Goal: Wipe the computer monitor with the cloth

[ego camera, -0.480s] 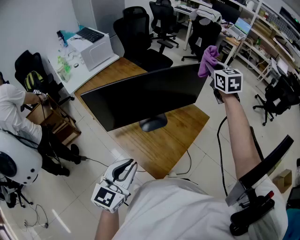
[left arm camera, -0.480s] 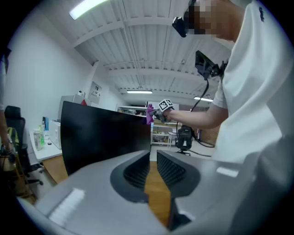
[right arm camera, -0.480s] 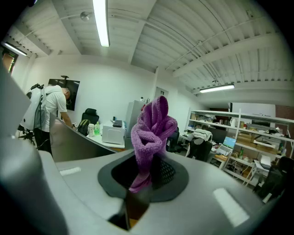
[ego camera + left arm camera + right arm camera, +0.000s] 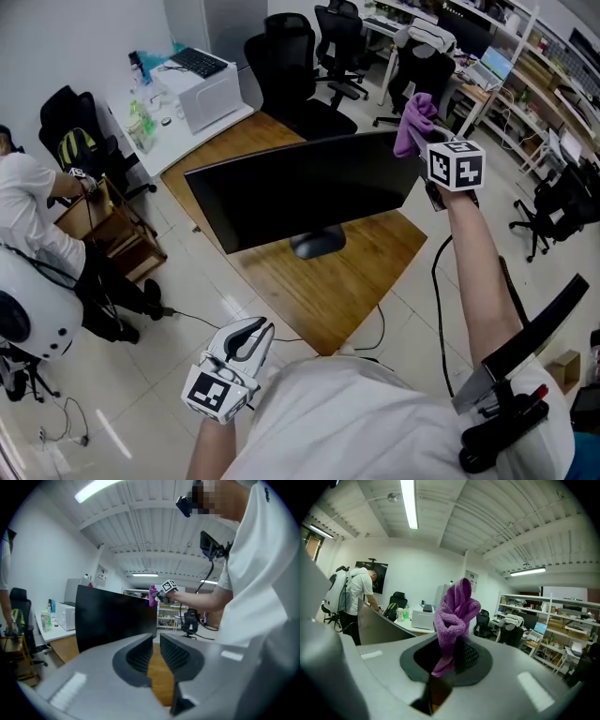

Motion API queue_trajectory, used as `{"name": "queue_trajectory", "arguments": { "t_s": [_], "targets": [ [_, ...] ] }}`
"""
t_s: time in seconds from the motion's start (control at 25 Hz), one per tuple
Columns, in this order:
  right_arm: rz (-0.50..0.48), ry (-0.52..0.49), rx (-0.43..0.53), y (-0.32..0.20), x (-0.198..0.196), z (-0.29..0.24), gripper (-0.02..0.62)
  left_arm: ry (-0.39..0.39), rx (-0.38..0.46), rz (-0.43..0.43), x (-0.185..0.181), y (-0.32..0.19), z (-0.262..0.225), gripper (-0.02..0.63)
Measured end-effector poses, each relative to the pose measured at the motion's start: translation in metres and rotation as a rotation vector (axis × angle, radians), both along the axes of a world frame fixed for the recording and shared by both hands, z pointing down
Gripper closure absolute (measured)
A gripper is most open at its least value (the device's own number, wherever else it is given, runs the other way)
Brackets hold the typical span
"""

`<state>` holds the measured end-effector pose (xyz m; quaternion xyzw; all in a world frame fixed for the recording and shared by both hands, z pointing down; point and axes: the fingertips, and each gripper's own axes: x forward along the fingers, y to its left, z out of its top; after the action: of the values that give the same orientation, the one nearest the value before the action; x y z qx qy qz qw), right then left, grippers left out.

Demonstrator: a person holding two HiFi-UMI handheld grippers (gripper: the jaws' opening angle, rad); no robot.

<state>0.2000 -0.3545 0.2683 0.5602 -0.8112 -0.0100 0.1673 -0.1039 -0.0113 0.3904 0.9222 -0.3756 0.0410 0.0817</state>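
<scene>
Down low, closest to the person's white shirt [image 4: 375,422], is the left gripper [image 4: 246,339]. Its two jaws are almost together, with just a thin gap. Nothing is in that gap; you can only see the brown table through it. This gripper hangs over the pale floor [image 4: 169,356], well apart from the table and not touching anything.

Next comes the wooden table [image 4: 319,281]. The computer monitor [image 4: 300,192] stands on it on a dark round foot [image 4: 319,244]. Its screen is black and switched off. A black cable [image 4: 375,328] hangs off the near edge of the table.

Up at the monitor's top right corner is the right gripper [image 4: 424,141], held out on a long straight arm. Its jaws are pressed on a purple cloth [image 4: 414,117]. In the right gripper view, the cloth [image 4: 454,611] is bunched up and sticks up out of the right gripper [image 4: 452,656] like a little tower. The cloth sits right at the top corner of the screen, but I cannot tell if it is touching the screen.

Farther back there is a white table [image 4: 178,131] with a white printer [image 4: 202,89] and some bottles [image 4: 141,117]. A person in a white top [image 4: 28,206] bends over at the left side. Black office chairs [image 4: 286,56] stand behind the wooden table, and shelves [image 4: 553,84] full of things run along the far right.
</scene>
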Motion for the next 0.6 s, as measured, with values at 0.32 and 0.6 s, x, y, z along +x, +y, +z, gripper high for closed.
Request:
{"name": "queue_trajectory", "arguments": {
  "t_s": [0.32, 0.6],
  "targets": [
    [-0.033, -0.001, 0.004, 0.009, -0.035, 0.000, 0.548, -0.004, 0.005, -0.011, -0.020, 0.013, 0.003, 0.536],
    [-0.075, -0.001, 0.004, 0.016, -0.067, -0.003, 0.548, -0.009, 0.006, -0.018, -0.030, 0.024, 0.001, 0.536]
  ]
}}
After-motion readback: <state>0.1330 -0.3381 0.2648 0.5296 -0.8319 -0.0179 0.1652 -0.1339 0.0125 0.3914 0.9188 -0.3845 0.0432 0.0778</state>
